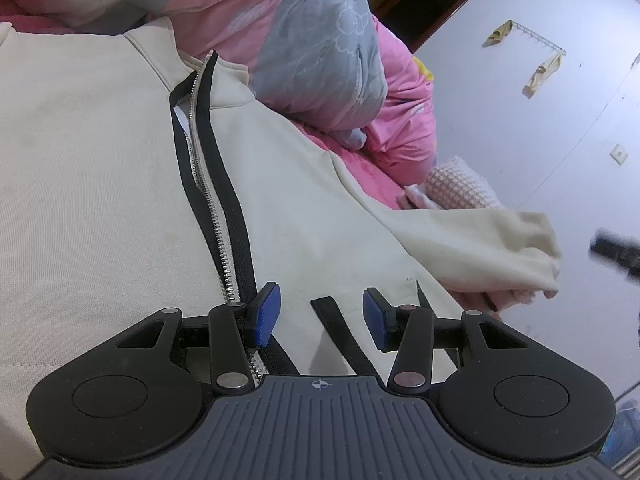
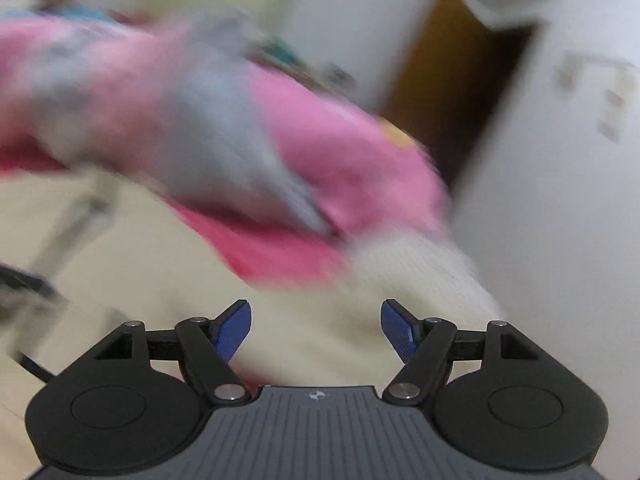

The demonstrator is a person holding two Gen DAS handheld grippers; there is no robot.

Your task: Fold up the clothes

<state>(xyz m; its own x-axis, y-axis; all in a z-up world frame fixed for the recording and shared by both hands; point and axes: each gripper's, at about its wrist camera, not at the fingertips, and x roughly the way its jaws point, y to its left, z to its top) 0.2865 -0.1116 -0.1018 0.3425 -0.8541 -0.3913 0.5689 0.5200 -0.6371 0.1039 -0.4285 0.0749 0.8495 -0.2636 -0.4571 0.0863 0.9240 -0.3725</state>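
**Bed with a cream zip jacket spread for folding; both hand-held grippers free of cloth**

Pink bedding [image 1: 352, 160] is seen beneath the garment, with a pale wall and a dark doorway behind. The left hand-held gripper [image 1: 322, 314] is shown low over the front of the cream jacket [image 1: 100, 184], its blue pads parted about halfway; cloth and a short black strap [image 1: 332, 320] lie below the gap, but neither pad is seen to press on them, so the gripper is read as released. The right hand-held gripper [image 2: 316, 330] is shown with its jaws spread wide and nothing between them; its view is heavily smeared, and only cream cloth below and the quilt beyond can be made out.

Outward from the left gripper, the open zipper [image 1: 208, 200] is seen running up to the collar, edged in black. The right-hand sleeve [image 1: 500, 248] is stretched out to the side, its cuff bunched near the bed's edge. A pink and grey-blue flowered quilt [image 1: 320, 52] is heaped just beyond the collar.

Risks, as judged: the bunched sleeve could slide off the bed's edge if left unheld; the zipper teeth or strap could be snagged by a closing pad, so that the front panel is dragged askew; a crooked fold could result if only one layer is pinched.

Count: two grippers, one jacket, one zipper, one sleeve in view, one quilt heap.
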